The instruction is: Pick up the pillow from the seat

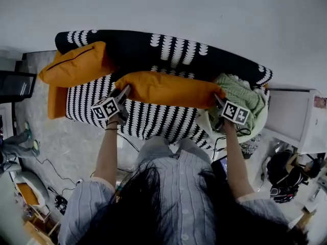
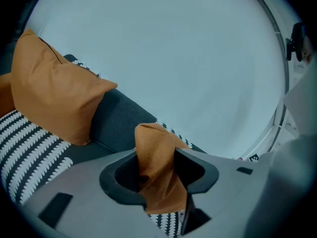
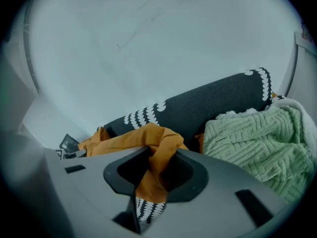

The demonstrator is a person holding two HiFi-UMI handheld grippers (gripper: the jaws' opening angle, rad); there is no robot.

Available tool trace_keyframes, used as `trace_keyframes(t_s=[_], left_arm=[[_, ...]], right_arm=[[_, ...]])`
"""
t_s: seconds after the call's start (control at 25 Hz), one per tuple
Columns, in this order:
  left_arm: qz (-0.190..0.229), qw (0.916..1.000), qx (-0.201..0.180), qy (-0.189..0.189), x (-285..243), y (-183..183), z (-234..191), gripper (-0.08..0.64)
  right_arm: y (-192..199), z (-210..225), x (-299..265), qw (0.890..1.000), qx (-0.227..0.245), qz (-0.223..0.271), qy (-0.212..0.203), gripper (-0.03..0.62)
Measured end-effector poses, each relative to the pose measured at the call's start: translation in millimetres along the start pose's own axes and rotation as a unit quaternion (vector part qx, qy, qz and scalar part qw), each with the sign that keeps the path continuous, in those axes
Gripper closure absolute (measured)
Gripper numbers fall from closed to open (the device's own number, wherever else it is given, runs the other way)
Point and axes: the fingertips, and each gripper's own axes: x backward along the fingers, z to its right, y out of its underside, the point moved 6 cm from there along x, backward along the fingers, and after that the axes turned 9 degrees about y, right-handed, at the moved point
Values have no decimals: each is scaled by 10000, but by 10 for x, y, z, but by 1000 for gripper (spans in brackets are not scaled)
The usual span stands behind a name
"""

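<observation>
two grippers [image 1: 124, 91] [image 1: 217, 99] on one pillow [image 1: 168, 88]

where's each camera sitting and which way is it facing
Head view: on the person's head, steeply down at the sofa; hair, forearms, grippers show.
Left gripper view: on the left gripper, along its fingers, shut on the orange pillow.
Right gripper view: on the right gripper, fingers shut on its other end, green blanket beside.
All share that pillow.
</observation>
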Motion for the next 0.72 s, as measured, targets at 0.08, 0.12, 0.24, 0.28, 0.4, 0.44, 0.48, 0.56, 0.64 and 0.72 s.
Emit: trace_keyframes(t_s=[0.08,0.12,0.24,0.28,0.4,0.44,0.48,0.56,0.64,0.72], left_arm=[[121,9999,13,-31,137,22,104,365],[176,9998,1,-48,203,19,155,367],[356,9993,-64,-115,396,-26,297,376],[445,9989,-76,-129,459,-47,346,377],[765,9969,-52,-149,666,-63,477,382],[880,9960,-23,-149,734,-50,519,382],[992,9950,8,-147,795,-36,563,383],[1192,9928,51,-134,893,-10,659,383],[1337,9909,55,-119,972,7,761,385],[1441,9895,43,-112,1042,16,863,390]], right_arm=[[-7,-29,122,9996,-109,65,-253,492],[-18,-50,173,9993,-110,116,-338,494],[-68,-150,315,9986,67,255,-458,499],[-91,-189,364,9982,120,300,-503,499],[-137,-277,518,9968,234,394,-652,499],[-138,-294,569,9964,259,411,-694,499],[-139,-307,617,9960,280,432,-733,499],[-156,-327,713,9950,330,499,-804,499],[-191,-334,801,9938,391,578,-861,499],[-237,-327,866,9925,477,644,-924,499]])
